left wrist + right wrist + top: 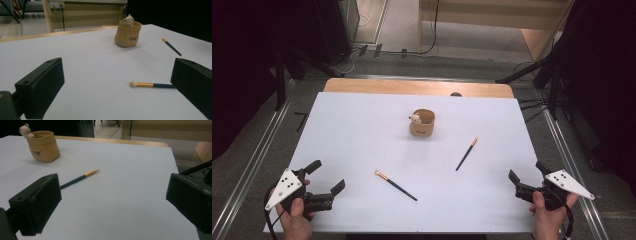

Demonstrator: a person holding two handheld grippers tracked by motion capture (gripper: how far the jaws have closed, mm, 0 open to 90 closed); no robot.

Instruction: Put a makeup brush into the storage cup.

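Note:
A tan pot [422, 123] [127, 34] [44, 146] with a small bear figure on its rim stands upright at the middle of the white table sheet [362, 135]. One dark-handled makeup brush [395, 185] [150, 85] with a gold ferrule and pale tip lies at the front centre. Right of the pot lies a second, thinner brush [466, 154] [171, 46] [78, 178]. At the front left corner my left gripper [326, 177] [117, 85] is open and empty. My right gripper [527, 174] [113, 202], at the front right corner, is open too, with nothing between its jaws.
A wooden table edge [417, 87] runs behind the sheet. Metal rails [257, 150] flank the table on both sides. Black stands and cables [542, 75] sit on the floor at the back, and a wooden cabinet [492, 20] stands beyond.

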